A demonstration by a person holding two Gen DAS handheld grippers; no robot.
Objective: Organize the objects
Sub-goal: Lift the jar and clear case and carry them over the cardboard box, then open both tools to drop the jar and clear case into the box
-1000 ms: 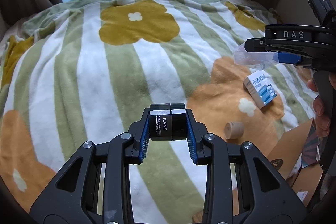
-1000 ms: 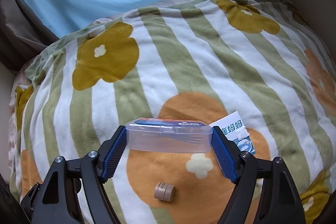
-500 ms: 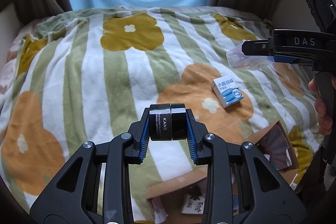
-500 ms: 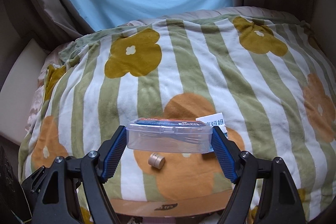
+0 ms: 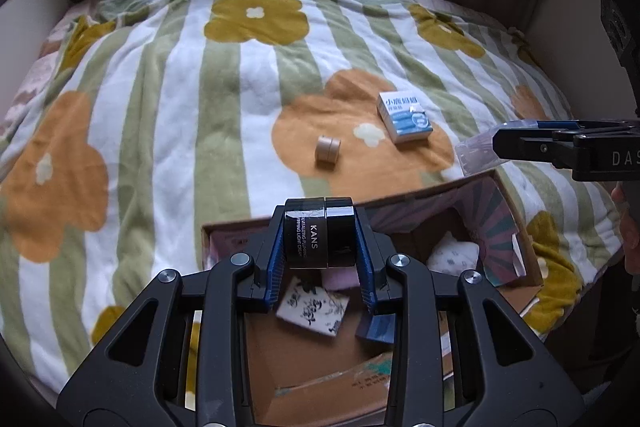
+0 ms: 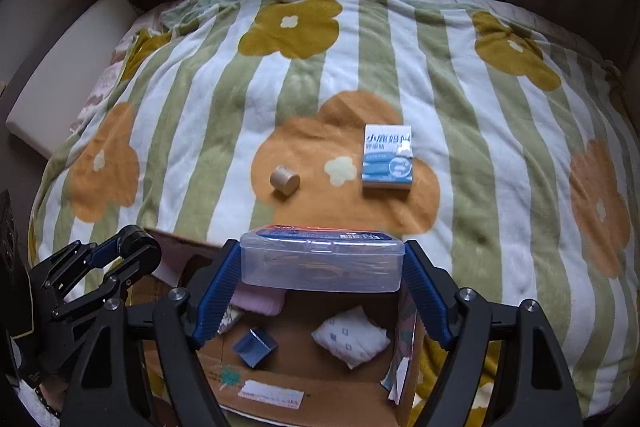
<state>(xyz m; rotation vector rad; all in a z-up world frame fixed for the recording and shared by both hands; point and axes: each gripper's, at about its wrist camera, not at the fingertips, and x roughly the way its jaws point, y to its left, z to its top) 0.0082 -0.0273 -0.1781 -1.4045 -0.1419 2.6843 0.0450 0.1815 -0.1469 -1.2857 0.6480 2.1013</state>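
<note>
Striped, flowered bedding (image 5: 168, 75) now fills the upper frame as I pull both tools back over the cardboard box (image 6: 304, 355): left tool (image 5: 320, 235) clamps a black cream jar (image 5: 319, 233), right tool (image 6: 320, 261) a clear plastic case (image 6: 320, 261), both ready to drop in.

Black cream jar (image 5: 319, 235): marked KANS, lying on its side, clamped between the left tool (image 5: 320, 255) pads above the cardboard box (image 5: 236, 227).
Clear plastic case (image 6: 321, 261): rectangular, blue-labelled lid up, level, pinched endwise by the right tool (image 6: 322, 281) over the box's far edge.
Blue-and-white carton (image 6: 387, 155): flat on the bed's blanket (image 6: 200, 99), on the orange flower near the middle.
Beige round jar (image 6: 284, 179): on its side, left of the carton, apart from it.
Cardboard box: open, at the bed's near edge.
</note>
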